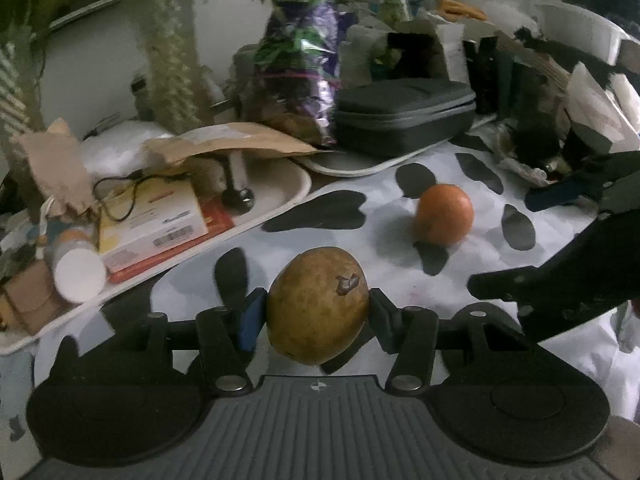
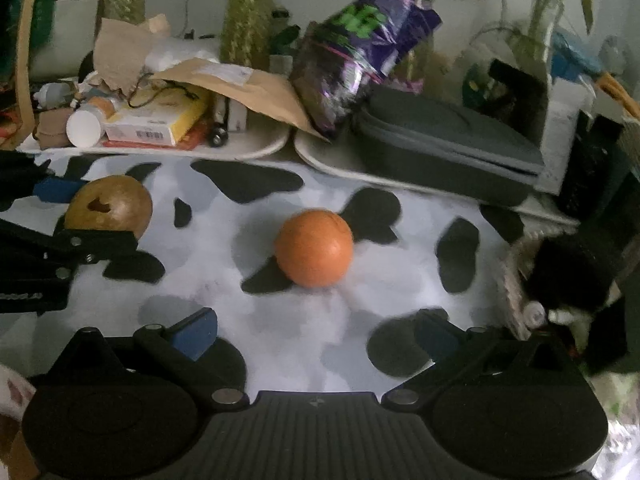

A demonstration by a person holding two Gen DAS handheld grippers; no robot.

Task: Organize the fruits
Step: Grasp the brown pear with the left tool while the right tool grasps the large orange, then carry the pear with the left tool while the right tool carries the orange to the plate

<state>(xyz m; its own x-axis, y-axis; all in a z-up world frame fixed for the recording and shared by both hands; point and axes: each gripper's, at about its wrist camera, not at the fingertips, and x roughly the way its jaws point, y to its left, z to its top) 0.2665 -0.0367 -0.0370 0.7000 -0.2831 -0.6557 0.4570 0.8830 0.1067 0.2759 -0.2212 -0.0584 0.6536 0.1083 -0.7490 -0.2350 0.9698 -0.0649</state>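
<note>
Gripping the brown fruit across its widest part, the left claw had its two blue-padded fingers pressed against opposite flanks, a hold that looked chosen so the rounded body could not roll out sideways. Whether the fruit was lifted clear of the cow-patterned surface or just resting on it could not be told from either wrist view. From the right wrist camera the same fruit appeared at the far left, pinched in the other tool, with a dark scar on its skin turned upward. The right claw stood wide open and held nothing, its pads spread well apart with bare cloth between them; it pointed straight at the orange, which sat alone on the surface, ahead of the fingertips and apart from them. That spread seemed set to take the orange's full width (a judgement, not something seen). The two fruits lay well apart, with the orange farther from the person. Behind them white trays carried clutter: a yellow box, a torn paper envelope, a purple bag and a grey zip case, which left the open cloth as the working area. No bowl or basket plainly meant for the fruit could be made out.
</note>
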